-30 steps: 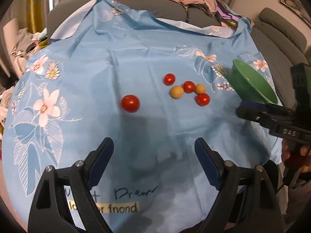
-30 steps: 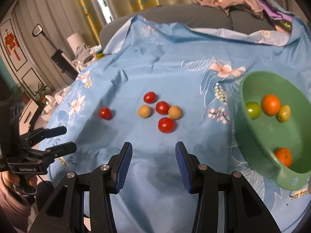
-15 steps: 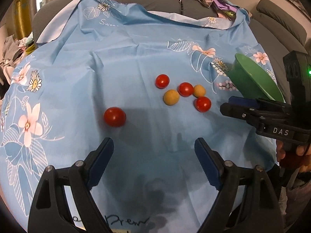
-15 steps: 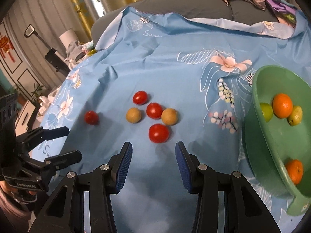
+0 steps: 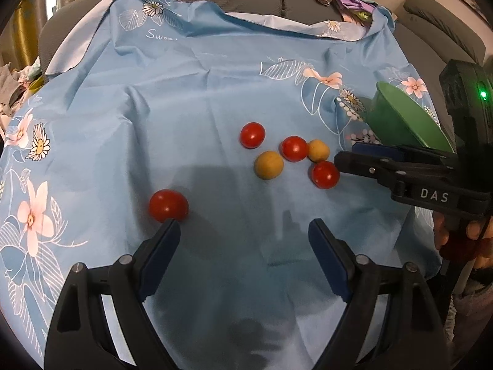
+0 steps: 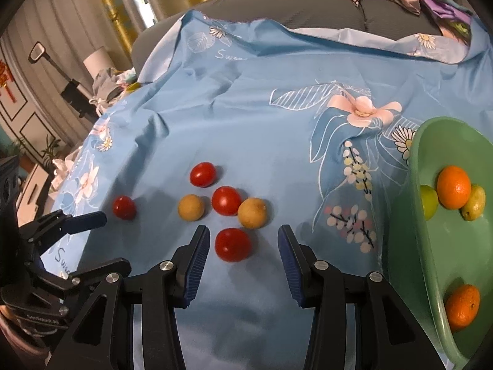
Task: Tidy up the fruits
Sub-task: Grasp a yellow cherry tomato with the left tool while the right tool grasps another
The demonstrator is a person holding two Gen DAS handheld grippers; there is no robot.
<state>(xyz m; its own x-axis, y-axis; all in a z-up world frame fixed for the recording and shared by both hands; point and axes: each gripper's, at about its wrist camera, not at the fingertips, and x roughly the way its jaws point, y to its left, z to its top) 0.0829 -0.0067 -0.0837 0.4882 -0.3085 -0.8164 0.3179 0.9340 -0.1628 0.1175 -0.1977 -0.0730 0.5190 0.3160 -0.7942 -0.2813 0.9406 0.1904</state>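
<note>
Six loose fruits on the blue floral cloth (image 5: 191, 98), none picked up yet. Landmark: the green bowl (image 6: 413, 215) at the cloth's right edge.

Farthest from the bowl: a lone red tomato (image 5: 168, 205). My left tool (image 5: 243, 234) has closed in over the last second; the tomato now sits just off its left fingertip (image 5: 168, 231), outside the gap, not between the fingers. Left tool wide open, holding nothing.

Nearer the bowl, a cluster of five: top tomato (image 6: 202, 174), tan fruit (image 6: 191, 207), middle tomato (image 6: 226, 200), second tan fruit (image 6: 252, 212), and the front tomato (image 6: 232, 244).

My right tool (image 6: 244, 242) has come forward too. The front tomato, ahead of the fingers a second ago, now lies between the fingertips, nearer the left one; contact not evident. Right tool open, empty.

In the bowl already: two oranges (image 6: 454, 187), a green fruit (image 6: 429, 201), a yellowish one (image 6: 473, 206).

Meaning: right side looks lined up to close on the front tomato and carry it to the bowl. Left needs a shift leftward to centre its tomato. Round fruit on slack cloth, may roll if nudged.
</note>
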